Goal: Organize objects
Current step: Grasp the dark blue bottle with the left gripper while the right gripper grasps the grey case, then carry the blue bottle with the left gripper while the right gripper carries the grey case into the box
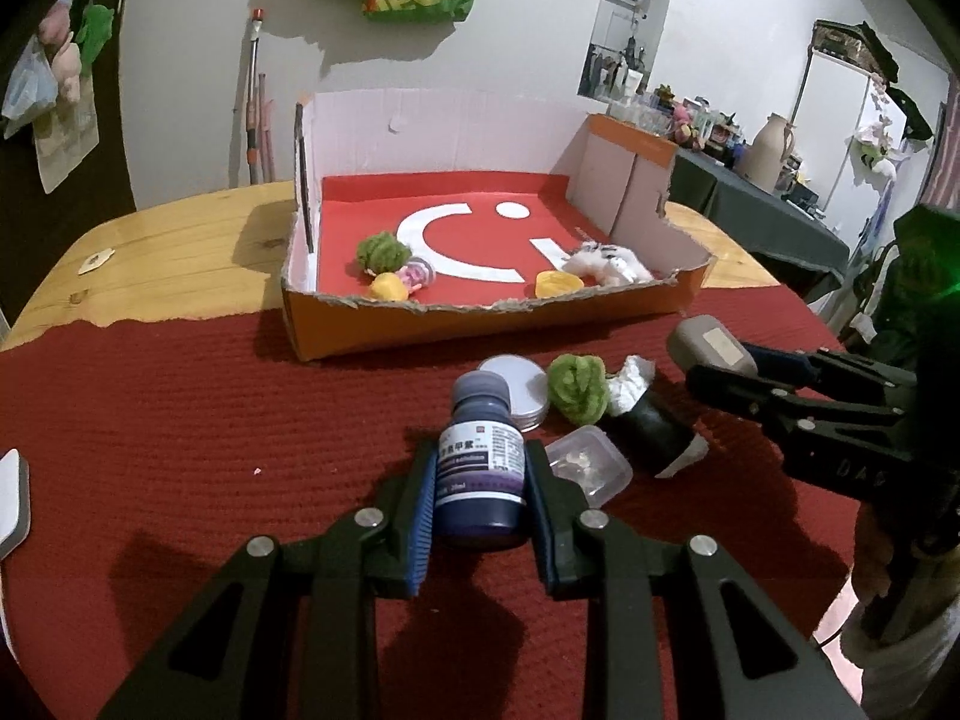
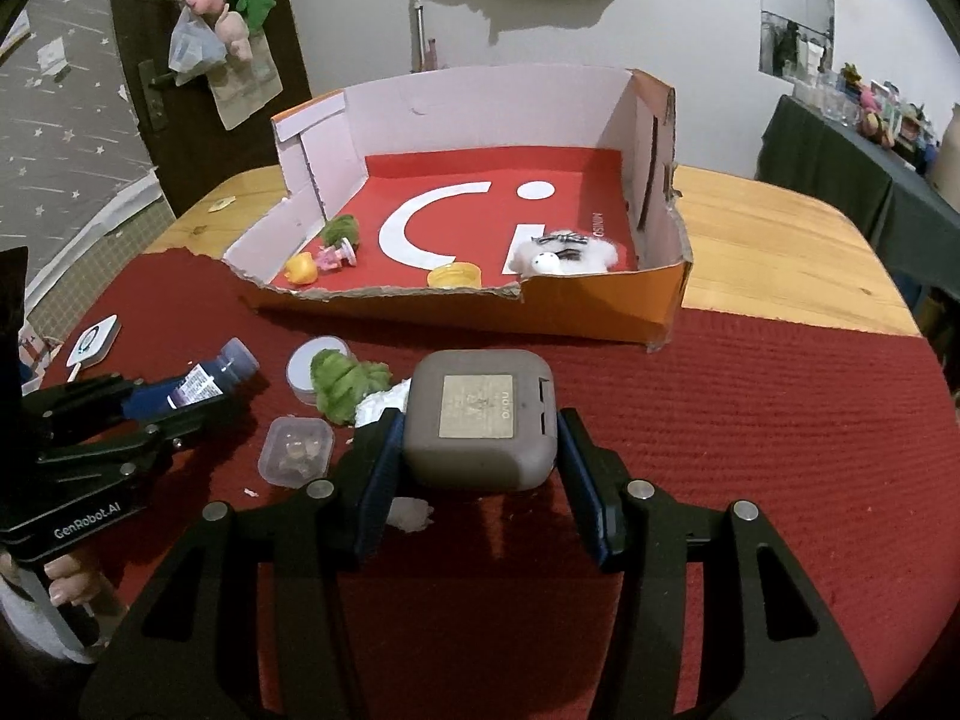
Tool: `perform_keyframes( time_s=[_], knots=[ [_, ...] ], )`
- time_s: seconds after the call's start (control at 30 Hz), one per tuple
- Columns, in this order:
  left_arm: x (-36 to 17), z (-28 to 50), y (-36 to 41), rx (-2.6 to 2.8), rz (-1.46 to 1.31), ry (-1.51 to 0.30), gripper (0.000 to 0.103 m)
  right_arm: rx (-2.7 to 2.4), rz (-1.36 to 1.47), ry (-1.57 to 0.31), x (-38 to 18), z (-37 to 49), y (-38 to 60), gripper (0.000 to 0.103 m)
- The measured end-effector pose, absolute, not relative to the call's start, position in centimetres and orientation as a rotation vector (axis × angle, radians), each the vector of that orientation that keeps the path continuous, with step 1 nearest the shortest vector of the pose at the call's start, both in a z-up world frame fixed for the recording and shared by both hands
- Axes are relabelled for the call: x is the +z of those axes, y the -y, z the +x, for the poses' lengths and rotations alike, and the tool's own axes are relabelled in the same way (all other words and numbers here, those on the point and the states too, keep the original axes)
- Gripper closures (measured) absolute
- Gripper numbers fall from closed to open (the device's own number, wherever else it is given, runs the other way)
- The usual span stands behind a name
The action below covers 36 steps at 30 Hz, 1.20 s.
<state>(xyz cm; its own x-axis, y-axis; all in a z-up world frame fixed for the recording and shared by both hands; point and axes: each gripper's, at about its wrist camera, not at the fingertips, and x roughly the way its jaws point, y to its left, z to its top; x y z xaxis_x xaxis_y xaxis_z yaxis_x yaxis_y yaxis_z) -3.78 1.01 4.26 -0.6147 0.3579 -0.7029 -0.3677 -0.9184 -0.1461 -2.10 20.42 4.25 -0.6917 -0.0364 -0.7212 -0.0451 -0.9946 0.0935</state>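
Note:
My left gripper point(image 1: 482, 468) is shut on a dark purple bottle point(image 1: 480, 450) with a white label, and its blue pads press both sides. In the right wrist view the left gripper point(image 2: 180, 399) holds that bottle point(image 2: 210, 378) tilted over the red mat. My right gripper point(image 2: 479, 426) is shut on a grey rounded case point(image 2: 480, 414) with a tan sticker; a shadow lies under it. From the left wrist view the right gripper point(image 1: 744, 363) and case point(image 1: 711, 345) sit right of the clutter. The orange cardboard box point(image 1: 480, 324) with a red floor stands behind.
On the mat lie a green fuzzy ball point(image 1: 576, 387), a round tin point(image 1: 516, 384), a small clear plastic box point(image 1: 591, 462) and a black item with white tissue point(image 1: 648, 426). The box point(image 2: 600, 306) holds a white plush point(image 2: 564, 252), yellow pieces and a green pompom.

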Motion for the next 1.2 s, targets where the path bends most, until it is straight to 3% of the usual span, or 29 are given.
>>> perform_keyframes(
  time_s=[0.27, 0.5, 0.8, 1.2],
  knots=[
    [8.0, -6.0, -1.5, 2.455, -1.038, -0.007, 0.075, 2.990, -1.182, -0.224, 8.4, -3.0, -20.2, 0.054],
    [10.1, -12.8, -3.5, 2.382, -1.104, -0.002, 0.075, 2.967, -1.226, -0.138, 11.0, -9.3, -20.2, 0.054],
    [7.9, -20.0, -5.4, 2.417, -1.263, -0.118, 0.075, 2.766, -1.359, -0.028, 8.8, -17.1, -21.6, 0.054],
    [5.4, -26.1, -6.1, 2.416, -1.400, -0.171, 0.075, 2.540, -1.538, -0.029, 4.9, -23.4, -24.0, 0.054]
  ],
)
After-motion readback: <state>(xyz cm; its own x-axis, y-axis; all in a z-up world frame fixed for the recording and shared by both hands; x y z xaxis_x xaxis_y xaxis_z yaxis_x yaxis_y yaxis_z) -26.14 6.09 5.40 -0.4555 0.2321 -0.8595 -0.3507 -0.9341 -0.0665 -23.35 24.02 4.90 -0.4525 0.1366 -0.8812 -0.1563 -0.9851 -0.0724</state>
